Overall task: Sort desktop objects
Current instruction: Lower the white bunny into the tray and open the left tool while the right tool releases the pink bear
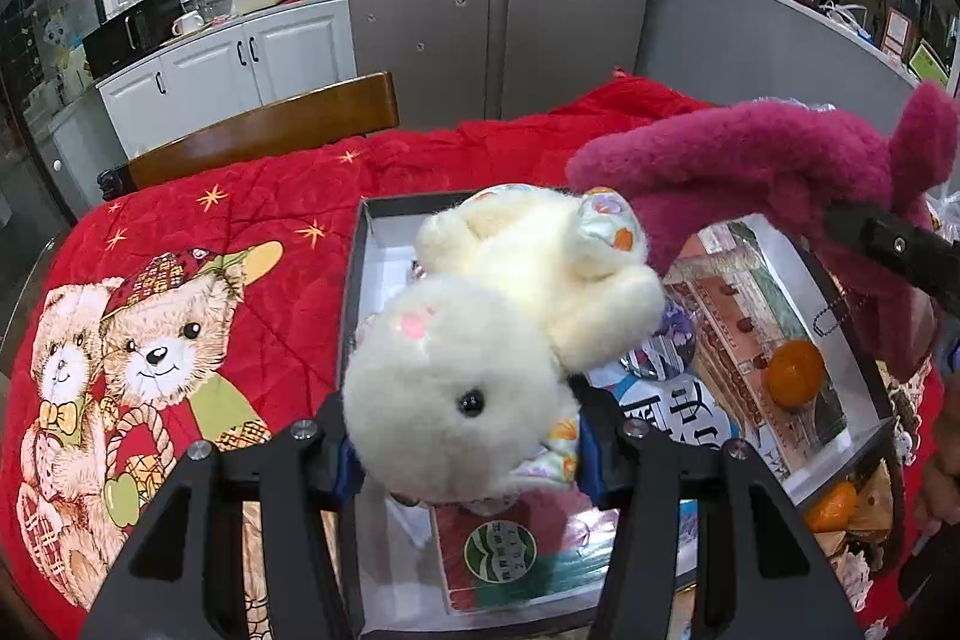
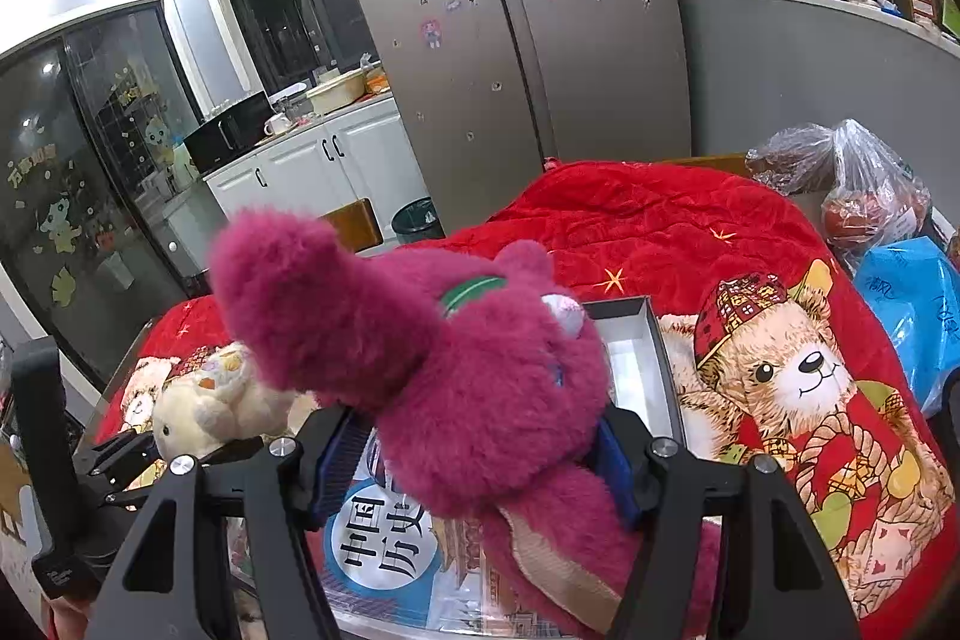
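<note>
Jaws of the left gripper (image 1: 465,451) closed against the head of a cream plush rabbit (image 1: 480,340), which hangs above an open black box (image 1: 354,280) with a white inner wall; the rabbit's body and patterned ears point away from the camera, toward the far end of the box. Jaws of the right gripper (image 2: 480,451) closed on a magenta plush bear (image 2: 456,370), gripped around its middle, one furry limb raised toward the upper left and a tan foot sole hanging toward the camera. In the left wrist view the same bear (image 1: 750,160) appears to the right of the rabbit, over the far right corner of the box, with the right gripper's black finger (image 1: 888,244) under it; in the right wrist view the rabbit (image 2: 210,400) sits low at left, held in the left gripper (image 2: 150,451). Inside the box: printed books or cards, one bearing a blue disc with large Chinese characters (image 2: 384,532), a round badge (image 1: 666,346), and an orange fruit (image 1: 795,370). A second orange fruit (image 1: 834,505) lies just outside the box's right wall. The box rests on a red quilt (image 1: 270,220) printed with teddy bears, which covers the counter. Plastic bags (image 2: 870,196) stand at the far right edge.
</note>
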`<state>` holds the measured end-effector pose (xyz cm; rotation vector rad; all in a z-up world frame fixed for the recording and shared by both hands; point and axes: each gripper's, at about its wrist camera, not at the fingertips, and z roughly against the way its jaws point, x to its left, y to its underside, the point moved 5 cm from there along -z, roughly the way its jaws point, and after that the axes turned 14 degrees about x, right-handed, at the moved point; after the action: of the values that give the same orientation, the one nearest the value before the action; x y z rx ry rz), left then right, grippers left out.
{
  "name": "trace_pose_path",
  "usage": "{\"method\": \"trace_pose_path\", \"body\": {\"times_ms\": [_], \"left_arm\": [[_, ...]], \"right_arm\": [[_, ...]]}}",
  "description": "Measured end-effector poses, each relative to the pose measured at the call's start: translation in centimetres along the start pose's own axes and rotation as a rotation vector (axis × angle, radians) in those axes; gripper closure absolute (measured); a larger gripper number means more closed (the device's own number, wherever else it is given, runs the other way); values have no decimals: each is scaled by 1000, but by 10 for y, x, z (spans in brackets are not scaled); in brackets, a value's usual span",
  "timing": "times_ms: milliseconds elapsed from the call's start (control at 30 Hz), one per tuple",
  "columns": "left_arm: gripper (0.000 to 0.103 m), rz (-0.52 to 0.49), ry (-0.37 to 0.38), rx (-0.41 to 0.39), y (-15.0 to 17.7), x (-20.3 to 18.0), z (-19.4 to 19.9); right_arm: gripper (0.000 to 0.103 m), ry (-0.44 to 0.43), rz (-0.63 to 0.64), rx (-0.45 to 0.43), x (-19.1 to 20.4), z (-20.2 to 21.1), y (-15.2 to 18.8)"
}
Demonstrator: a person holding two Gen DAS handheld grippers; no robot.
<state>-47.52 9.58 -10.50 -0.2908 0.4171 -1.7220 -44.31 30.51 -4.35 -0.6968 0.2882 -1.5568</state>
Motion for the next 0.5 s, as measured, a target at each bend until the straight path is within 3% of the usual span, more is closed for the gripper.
{"method": "trace_pose_path", "body": {"times_ms": [500], "left_arm": [[48, 10, -7, 29, 1, 4, -8]], "right_arm": [[35, 7, 31, 35, 6, -11, 4]]}}
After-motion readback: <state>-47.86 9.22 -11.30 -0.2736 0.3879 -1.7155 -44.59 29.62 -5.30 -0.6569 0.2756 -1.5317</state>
